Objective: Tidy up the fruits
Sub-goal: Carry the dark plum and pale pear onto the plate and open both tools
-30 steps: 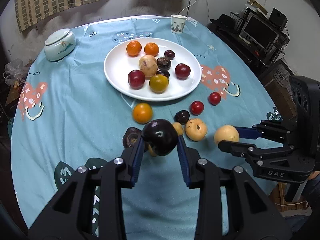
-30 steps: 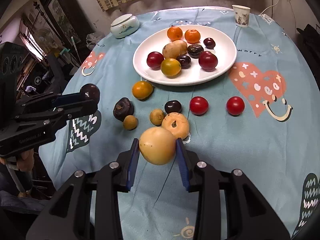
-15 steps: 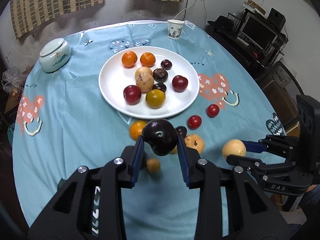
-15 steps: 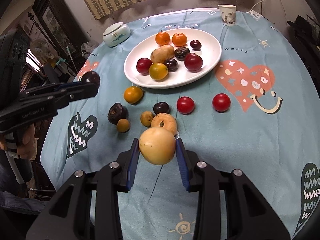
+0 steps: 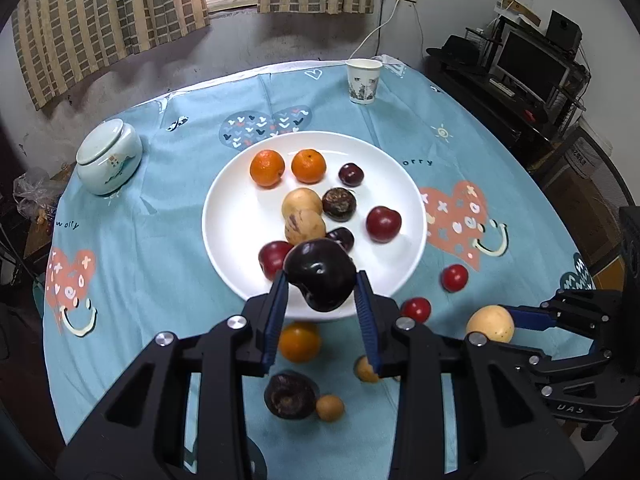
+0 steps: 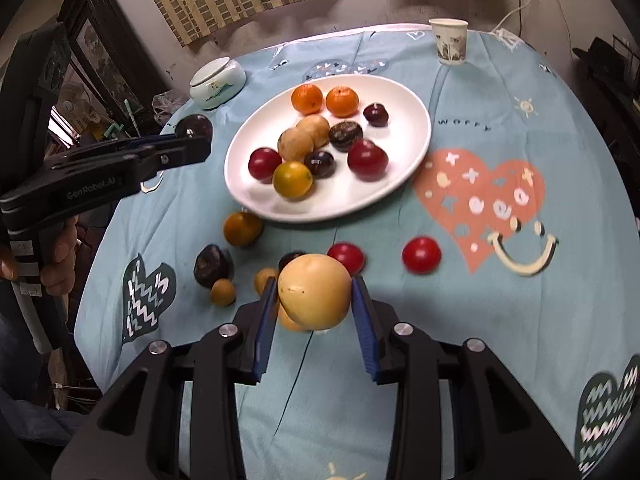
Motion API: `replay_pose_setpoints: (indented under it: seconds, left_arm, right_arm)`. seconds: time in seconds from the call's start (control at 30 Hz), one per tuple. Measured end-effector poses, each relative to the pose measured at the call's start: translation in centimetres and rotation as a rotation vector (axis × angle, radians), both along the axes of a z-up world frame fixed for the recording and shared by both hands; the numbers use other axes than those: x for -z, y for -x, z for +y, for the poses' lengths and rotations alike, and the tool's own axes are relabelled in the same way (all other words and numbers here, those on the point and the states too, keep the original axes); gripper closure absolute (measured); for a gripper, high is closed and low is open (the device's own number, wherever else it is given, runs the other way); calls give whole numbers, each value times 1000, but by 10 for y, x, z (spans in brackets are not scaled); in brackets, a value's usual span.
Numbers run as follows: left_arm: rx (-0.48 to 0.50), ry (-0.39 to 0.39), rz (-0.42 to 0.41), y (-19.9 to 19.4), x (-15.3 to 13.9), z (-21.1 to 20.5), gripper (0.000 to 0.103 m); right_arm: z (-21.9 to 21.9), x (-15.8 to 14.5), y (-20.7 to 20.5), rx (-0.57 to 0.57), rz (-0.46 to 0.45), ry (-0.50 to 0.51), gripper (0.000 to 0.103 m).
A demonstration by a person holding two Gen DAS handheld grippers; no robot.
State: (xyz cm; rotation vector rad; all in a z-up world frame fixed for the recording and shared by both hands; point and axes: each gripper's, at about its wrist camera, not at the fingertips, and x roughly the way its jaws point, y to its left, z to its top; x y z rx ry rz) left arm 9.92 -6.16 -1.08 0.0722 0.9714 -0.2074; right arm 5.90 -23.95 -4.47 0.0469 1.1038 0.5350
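My left gripper is shut on a dark purple plum, held in the air over the near rim of the white plate. In the right wrist view the same plum and left gripper hang left of the plate. My right gripper is shut on a round yellow fruit, raised above the loose fruits; the left wrist view shows that yellow fruit at lower right. The plate holds several fruits, among them two oranges and a red plum.
Loose on the blue tablecloth lie an orange, a dark wrinkled fruit, small brown fruits and two red fruits. A lidded ceramic jar stands back left, a paper cup at the back. A hand holds the left gripper.
Both grippers have lifted and moved toward the plate with their fruits. The dark plum now hangs over the plate's near rim; the loose fruits have slid lower in both views.
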Motion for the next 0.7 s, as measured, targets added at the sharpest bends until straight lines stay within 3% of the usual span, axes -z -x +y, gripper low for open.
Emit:
replay_pose_setpoints:
  seconds: [0.33, 0.7]
  left_arm:
    - [-73, -32, 41, -67, 19, 11, 69]
    - [-120, -31, 123, -103, 57, 26, 68]
  right_arm:
    - [31, -26, -89, -22, -115, 16, 66]
    - [58, 10, -149, -47, -79, 93, 66]
